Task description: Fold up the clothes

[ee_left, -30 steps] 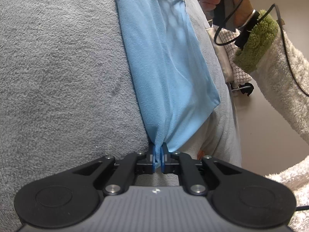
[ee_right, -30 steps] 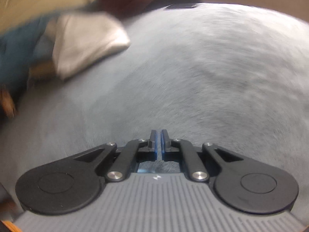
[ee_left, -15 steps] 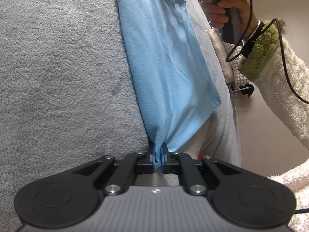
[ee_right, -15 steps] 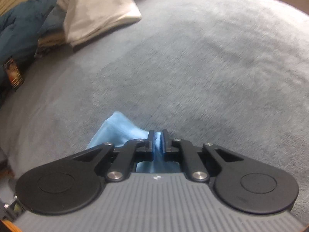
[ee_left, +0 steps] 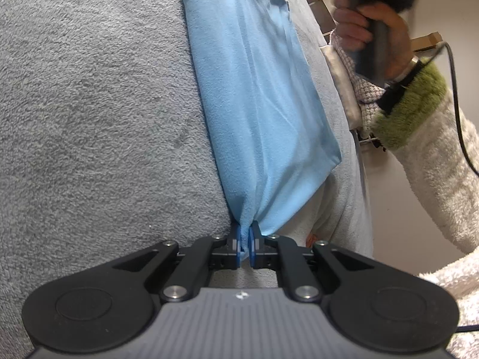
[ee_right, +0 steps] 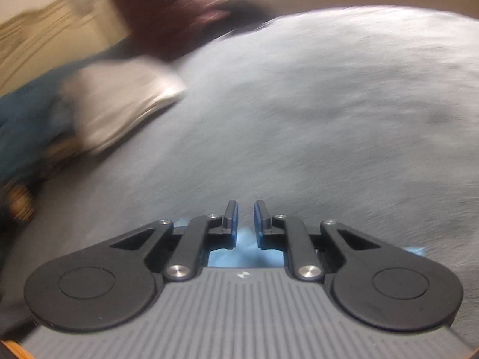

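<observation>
A light blue cloth (ee_left: 257, 113) lies stretched in a long band on the grey fleece blanket (ee_left: 89, 119). My left gripper (ee_left: 246, 234) is shut on its near corner, low over the blanket. A person's hand (ee_left: 359, 30) holds the right gripper's handle raised at the top right, above the cloth's far end. In the blurred right wrist view my right gripper (ee_right: 246, 212) shows a narrow gap between its fingers with only blanket (ee_right: 329, 104) seen through it. A patch of blue cloth (ee_right: 245, 252) shows lower, behind the finger bases.
The blanket's edge drops to bare floor (ee_left: 404, 203) on the right. A cream sleeve with a green cuff (ee_left: 410, 110) and a black cable reach in there. A folded white cloth (ee_right: 119, 104) and a dark blue garment (ee_right: 27, 119) lie at the far left.
My right gripper's fingers, closed on the blue cloth half a second ago, now stand slightly apart, and its view swings with blur. The hand holding it has risen. The left gripper has not moved.
</observation>
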A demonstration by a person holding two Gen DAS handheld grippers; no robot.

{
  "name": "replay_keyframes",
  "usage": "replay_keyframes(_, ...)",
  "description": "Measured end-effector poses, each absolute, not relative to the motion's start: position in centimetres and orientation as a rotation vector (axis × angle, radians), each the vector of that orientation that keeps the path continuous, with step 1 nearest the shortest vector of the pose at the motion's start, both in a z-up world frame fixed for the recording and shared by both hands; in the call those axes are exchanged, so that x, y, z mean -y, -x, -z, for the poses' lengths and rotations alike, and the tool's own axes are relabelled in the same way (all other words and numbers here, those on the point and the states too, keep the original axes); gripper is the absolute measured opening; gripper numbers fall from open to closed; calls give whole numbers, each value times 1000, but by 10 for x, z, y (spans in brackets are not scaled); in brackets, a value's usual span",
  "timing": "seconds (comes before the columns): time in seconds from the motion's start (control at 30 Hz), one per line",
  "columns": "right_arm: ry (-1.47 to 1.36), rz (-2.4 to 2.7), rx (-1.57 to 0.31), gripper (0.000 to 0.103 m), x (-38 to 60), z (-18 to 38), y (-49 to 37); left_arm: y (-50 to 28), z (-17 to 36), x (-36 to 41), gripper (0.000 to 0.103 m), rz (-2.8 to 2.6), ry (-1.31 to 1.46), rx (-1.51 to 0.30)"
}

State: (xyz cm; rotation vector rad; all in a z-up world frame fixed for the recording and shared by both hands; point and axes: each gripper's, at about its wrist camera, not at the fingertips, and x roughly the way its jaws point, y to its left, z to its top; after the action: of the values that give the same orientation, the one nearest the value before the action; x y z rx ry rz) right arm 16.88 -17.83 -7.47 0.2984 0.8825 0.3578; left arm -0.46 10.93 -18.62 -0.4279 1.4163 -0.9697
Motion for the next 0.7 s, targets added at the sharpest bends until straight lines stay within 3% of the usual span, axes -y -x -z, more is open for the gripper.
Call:
replay_keyframes(0.07,-292,-493,-951,23,165,73,-164,5,187,-110,8,970,433,-1419)
replay_keyframes(0.3,-251,-485,-1045,21,135,110,-182,11,187,-99,8,964,430,-1416)
replay_keyframes(0.47,-391,-241,-864,27,159,100,-186,17,187,-95,8,957,433,-1417)
replay_keyframes(0.7,-567,-127,-799,27,217,81,-142,18,190,-101,8,954,450,-1432)
